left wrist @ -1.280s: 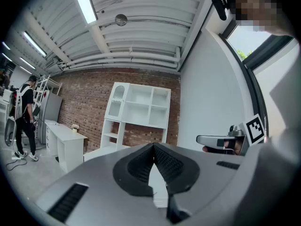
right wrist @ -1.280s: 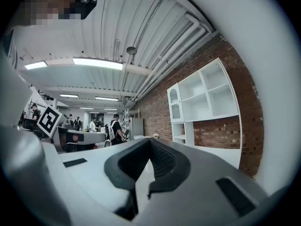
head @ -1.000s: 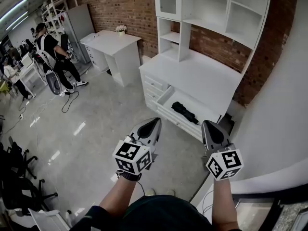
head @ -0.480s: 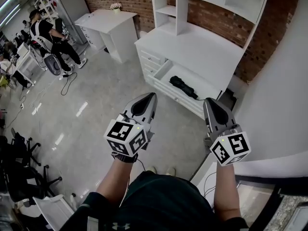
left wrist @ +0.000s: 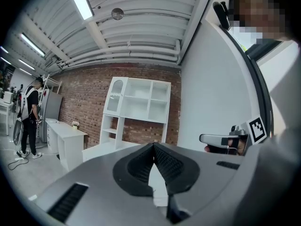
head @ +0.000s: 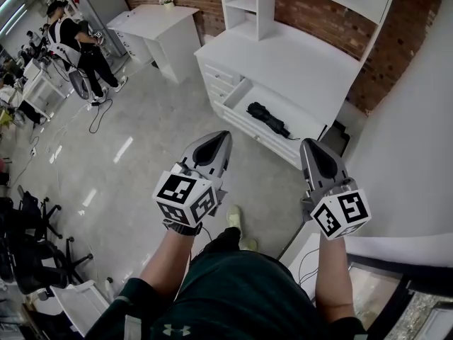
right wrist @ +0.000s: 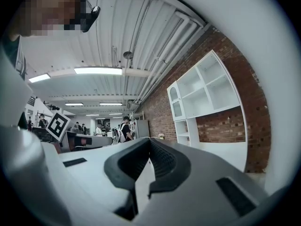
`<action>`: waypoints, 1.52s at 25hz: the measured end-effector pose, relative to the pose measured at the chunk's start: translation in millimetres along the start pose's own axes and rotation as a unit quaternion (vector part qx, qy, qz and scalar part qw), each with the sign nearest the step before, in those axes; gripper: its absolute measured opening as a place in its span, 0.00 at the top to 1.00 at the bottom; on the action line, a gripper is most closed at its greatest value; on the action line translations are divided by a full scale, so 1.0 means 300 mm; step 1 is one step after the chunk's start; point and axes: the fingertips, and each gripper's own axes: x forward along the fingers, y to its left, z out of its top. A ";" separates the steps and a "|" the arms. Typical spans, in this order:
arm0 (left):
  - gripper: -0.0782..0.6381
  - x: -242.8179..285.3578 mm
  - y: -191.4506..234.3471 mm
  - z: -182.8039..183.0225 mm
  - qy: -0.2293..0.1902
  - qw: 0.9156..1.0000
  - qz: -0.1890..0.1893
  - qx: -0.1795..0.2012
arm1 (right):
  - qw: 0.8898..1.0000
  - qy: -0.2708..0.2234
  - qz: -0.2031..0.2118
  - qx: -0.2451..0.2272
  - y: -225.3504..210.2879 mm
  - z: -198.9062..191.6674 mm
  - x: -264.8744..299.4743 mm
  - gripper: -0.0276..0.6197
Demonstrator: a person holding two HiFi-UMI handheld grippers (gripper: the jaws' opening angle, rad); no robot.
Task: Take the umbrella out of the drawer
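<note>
Only the head view shows the umbrella (head: 269, 119): a folded black one lying aslant inside the open drawer (head: 258, 134) of the white cabinet (head: 297, 62). It is too small there to tell which end is the handle. Both gripper views look level at the shelves and the brick wall. In each, the gripper's own grey body fills the lower half and hides the drawer and what lies in it. The left gripper (head: 224, 137) is held in the air short of the drawer front and touches nothing. Its ribbed pads meet at the tips, with nothing between them. The right gripper (head: 308, 146) hangs beside it, well apart, pointing the same way toward the cabinet. Its jaws are likewise closed tip to tip and empty.
</note>
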 end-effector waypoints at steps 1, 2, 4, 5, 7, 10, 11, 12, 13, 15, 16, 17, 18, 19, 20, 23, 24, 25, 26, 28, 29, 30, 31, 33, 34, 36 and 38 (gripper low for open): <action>0.88 0.015 0.008 -0.004 0.000 1.000 0.000 -0.001 | 1.000 0.002 0.001 -0.001 -0.009 -0.006 0.009 0.95; 0.88 0.030 0.017 -0.006 -0.001 1.000 0.000 -0.002 | 1.000 0.004 0.001 -0.003 -0.017 -0.011 0.020 0.95; 0.88 0.067 0.034 -0.010 -0.001 1.000 -0.002 -0.003 | 1.000 0.008 -0.001 -0.008 -0.036 -0.016 0.043 0.95; 0.88 0.088 0.041 -0.012 0.000 1.000 -0.004 -0.004 | 1.000 0.010 -0.003 -0.009 -0.049 -0.020 0.055 0.95; 0.88 0.133 0.058 -0.021 0.001 1.000 -0.007 -0.005 | 1.000 0.014 -0.006 -0.010 -0.079 -0.031 0.082 0.95; 0.88 0.201 0.088 -0.034 0.003 1.000 -0.010 -0.008 | 1.000 0.022 -0.010 -0.010 -0.123 -0.051 0.129 0.95; 0.88 0.225 0.100 -0.037 0.004 1.000 -0.012 -0.008 | 1.000 0.024 -0.011 -0.010 -0.138 -0.055 0.149 0.95; 0.88 0.250 0.113 -0.039 0.005 1.000 -0.014 -0.008 | 1.000 0.026 -0.012 -0.009 -0.153 -0.060 0.171 0.95; 0.88 0.277 0.129 -0.041 0.007 1.000 -0.015 -0.008 | 0.999 0.028 -0.013 -0.008 -0.168 -0.065 0.196 0.95; 0.88 0.329 0.168 -0.048 0.010 1.000 -0.017 -0.008 | 0.999 0.035 -0.013 -0.007 -0.194 -0.084 0.254 0.95; 0.88 0.352 0.191 -0.051 0.012 1.000 -0.017 -0.009 | 0.999 0.039 -0.013 -0.007 -0.202 -0.095 0.285 0.95; 0.88 0.375 0.216 -0.052 0.013 1.000 -0.018 -0.010 | 0.999 0.043 -0.013 -0.008 -0.209 -0.106 0.318 0.95; 0.88 0.398 0.243 -0.053 0.013 1.000 -0.019 -0.010 | 0.999 0.048 -0.012 -0.010 -0.215 -0.117 0.352 0.95; 0.88 0.422 0.271 -0.053 0.014 1.000 -0.020 -0.010 | 0.999 0.051 -0.012 -0.011 -0.221 -0.128 0.388 0.95; 0.88 0.446 0.298 -0.054 0.015 1.000 -0.021 -0.009 | 0.998 0.054 -0.013 -0.012 -0.228 -0.137 0.424 0.95; 0.88 0.517 0.374 -0.061 0.019 1.000 -0.024 -0.002 | 0.998 0.064 -0.018 -0.014 -0.255 -0.158 0.526 0.95; 0.88 0.540 0.398 -0.064 0.021 0.999 -0.025 -0.001 | 0.997 0.068 -0.021 -0.017 -0.266 -0.166 0.556 0.95; 0.88 0.564 0.421 -0.069 0.022 0.999 -0.026 -0.001 | 0.997 0.072 -0.025 -0.021 -0.278 -0.174 0.586 0.95; 0.88 0.586 0.444 -0.076 0.024 0.999 -0.027 -0.003 | 0.996 0.076 -0.028 -0.026 -0.290 -0.184 0.614 0.95; 0.88 0.626 0.484 -0.097 0.028 0.999 -0.033 -0.007 | 0.995 0.088 -0.033 -0.030 -0.313 -0.213 0.664 0.95; 0.88 0.645 0.502 -0.109 0.030 0.999 -0.036 -0.009 | 0.994 0.094 -0.035 -0.031 -0.324 -0.231 0.686 0.95; 0.88 0.666 0.516 -0.122 0.032 0.999 -0.040 -0.010 | 0.994 0.100 -0.036 -0.032 -0.336 -0.250 0.707 0.95; 0.88 0.688 0.527 -0.136 0.034 0.998 -0.044 -0.011 | 0.993 0.108 -0.037 -0.034 -0.348 -0.269 0.725 0.95; 0.88 0.729 0.539 -0.167 0.039 0.998 -0.049 -0.012 | 0.991 0.124 -0.035 -0.040 -0.366 -0.306 0.752 0.95; 0.88 0.747 0.542 -0.183 0.043 0.998 -0.050 -0.013 | 0.990 0.132 -0.033 -0.043 -0.374 -0.321 0.764 0.95; 0.88 0.783 0.553 -0.211 0.049 0.997 -0.050 -0.017 | 0.988 0.146 -0.027 -0.046 -0.397 -0.352 0.791 0.95; 0.88 0.822 0.573 -0.235 0.052 0.997 -0.045 -0.023 | 0.986 0.160 -0.020 -0.046 -0.429 -0.391 0.823 0.95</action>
